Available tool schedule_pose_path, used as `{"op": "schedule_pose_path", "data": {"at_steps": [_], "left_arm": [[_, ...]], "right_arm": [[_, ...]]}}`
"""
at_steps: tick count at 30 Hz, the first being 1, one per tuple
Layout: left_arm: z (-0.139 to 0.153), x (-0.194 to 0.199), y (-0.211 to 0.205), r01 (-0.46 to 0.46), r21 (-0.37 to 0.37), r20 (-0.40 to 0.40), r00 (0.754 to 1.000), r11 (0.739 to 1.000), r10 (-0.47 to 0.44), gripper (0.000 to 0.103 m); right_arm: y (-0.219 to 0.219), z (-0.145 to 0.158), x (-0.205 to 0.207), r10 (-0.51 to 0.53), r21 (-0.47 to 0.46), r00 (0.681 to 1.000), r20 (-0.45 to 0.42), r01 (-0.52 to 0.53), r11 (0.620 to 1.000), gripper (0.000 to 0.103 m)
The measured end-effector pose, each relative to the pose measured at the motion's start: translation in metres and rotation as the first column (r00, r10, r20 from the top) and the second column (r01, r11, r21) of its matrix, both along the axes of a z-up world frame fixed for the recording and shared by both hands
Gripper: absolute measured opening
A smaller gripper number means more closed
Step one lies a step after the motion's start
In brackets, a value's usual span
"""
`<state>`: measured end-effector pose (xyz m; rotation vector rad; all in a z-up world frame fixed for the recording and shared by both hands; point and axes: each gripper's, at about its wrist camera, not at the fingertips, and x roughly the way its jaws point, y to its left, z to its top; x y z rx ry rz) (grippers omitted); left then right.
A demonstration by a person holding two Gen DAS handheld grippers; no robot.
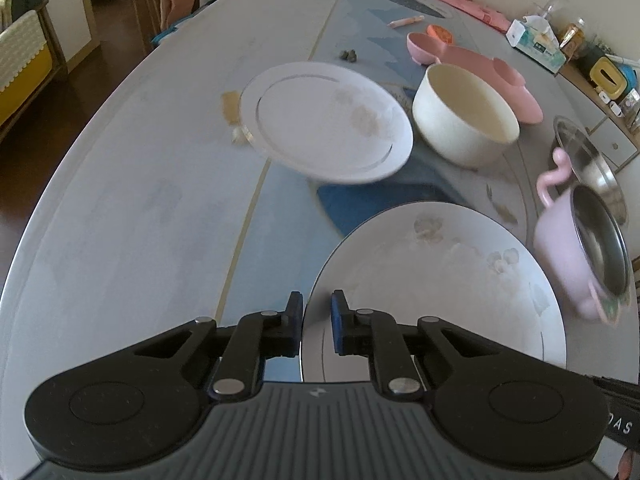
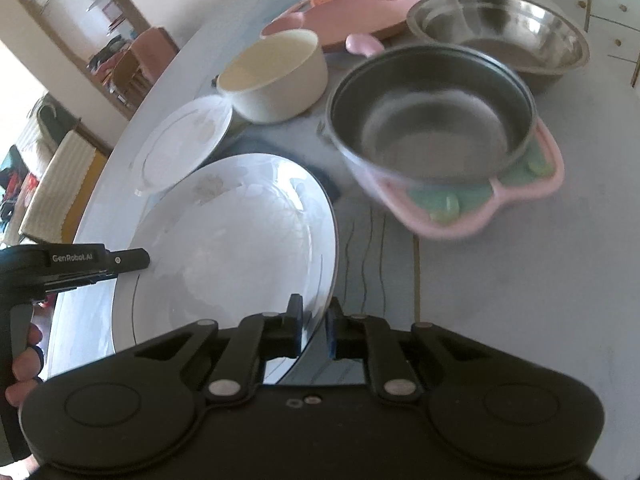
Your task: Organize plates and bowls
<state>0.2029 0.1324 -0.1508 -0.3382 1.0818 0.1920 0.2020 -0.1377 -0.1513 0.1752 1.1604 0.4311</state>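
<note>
Nearest both cameras, the large white plate [image 1: 440, 292] is pinched by its rim at two places: the left gripper [image 1: 316, 320] clamps its left edge, the right gripper [image 2: 314, 326] its right edge. Beyond lies a smaller white plate [image 1: 328, 120], touching the cream bowl [image 1: 464, 116]. A pink-shelled steel bowl [image 2: 432, 128] sits just right. Bare tabletop [image 1: 140, 184] opens leftward to the curved edge.

I see the large white plate [image 1: 460, 280] tilted off the table, smaller plate [image 1: 328, 120] and cream bowl [image 1: 466, 118] beyond, apparently touching
</note>
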Motion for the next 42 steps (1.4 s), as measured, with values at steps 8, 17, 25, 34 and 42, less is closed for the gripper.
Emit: {"op": "schedule_pose_path", "data": {"at_steps": [8,17,25,34,42], "left_arm": [[0.003,-0.062,-0.001,-0.034,0.026,0.001,0.999,0.999,0.034,0.012],[0.001,-0.123,0.001,-0.057,0.029,-0.014,0.998,0.998,0.057,0.012],[0.009,-0.142,-0.004,-0.032,0.069,0.013,0.999,0.997,0.032,0.012],[0.01,-0.142,-0.002,-0.024,0.079,0.027,0.999,0.997,0.021,0.011],[0.029,-0.138,0.003,-0.026,0.114,0.069,0.997,0.993,0.018,0.012]], "right_arm": [[-0.003,0.004,-0.038,0.101,0.014,0.995,-0.016,-0.101,0.995,0.012],[0.005,0.001,-0.081,0.166,0.001,0.986,-0.033,-0.166,0.986,0.012],[0.008,-0.005,-0.098,0.17,-0.009,0.983,-0.071,-0.171,0.985,0.013],[0.005,0.0,-0.098,0.145,-0.04,0.987,-0.07,-0.148,0.988,0.023],[-0.005,0.025,-0.087,0.152,-0.103,0.988,0.034,-0.147,0.984,0.029]]}}
